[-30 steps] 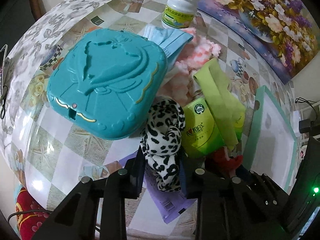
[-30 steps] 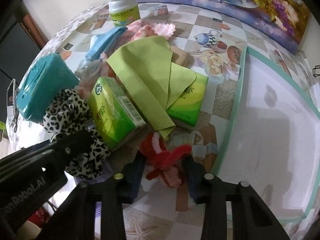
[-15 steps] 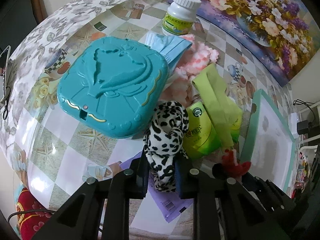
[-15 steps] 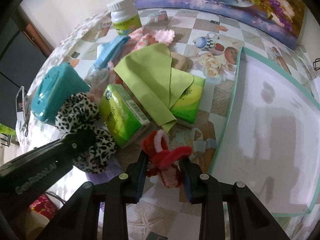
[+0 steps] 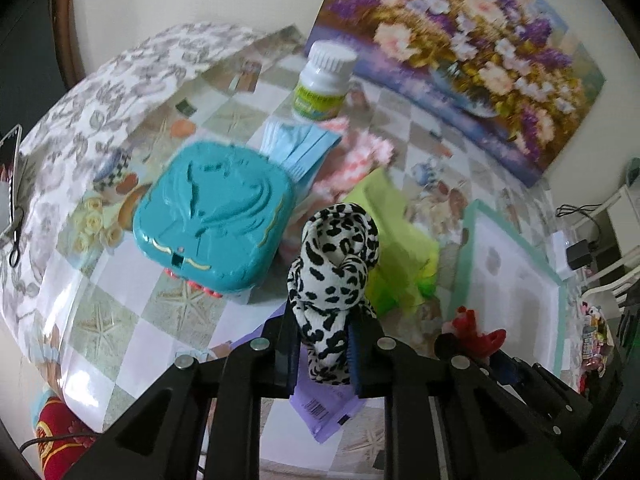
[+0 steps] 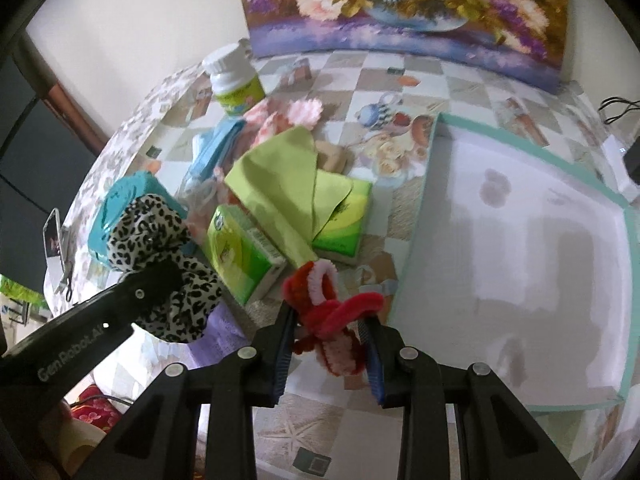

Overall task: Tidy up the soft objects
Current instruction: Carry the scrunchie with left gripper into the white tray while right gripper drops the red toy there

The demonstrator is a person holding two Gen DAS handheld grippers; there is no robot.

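Note:
My left gripper (image 5: 323,350) is shut on a leopard-print fabric scrunchie (image 5: 334,276), held up above the table; the same scrunchie (image 6: 160,248) shows at the left of the right wrist view. My right gripper (image 6: 328,344) is shut on a red and pink fuzzy pipe-cleaner toy (image 6: 332,312), lifted off the table; the toy (image 5: 474,330) also shows at the right of the left wrist view. On the table lie a lime-green cloth (image 6: 280,184) over green tissue packs (image 6: 240,256), a pink fluffy item (image 6: 288,116) and a blue face mask (image 5: 300,148).
A teal plastic case (image 5: 216,216) lies at the left. A white pill bottle (image 5: 324,80) stands at the back. A white mat with a teal border (image 6: 520,240) covers the right side. A purple packet (image 5: 324,408) lies under my left gripper. A flower painting (image 6: 400,8) leans on the wall.
Both grippers closed on their items and rose: the scrunchie and the red fuzzy toy came up off the table, and the table's objects now look farther away.

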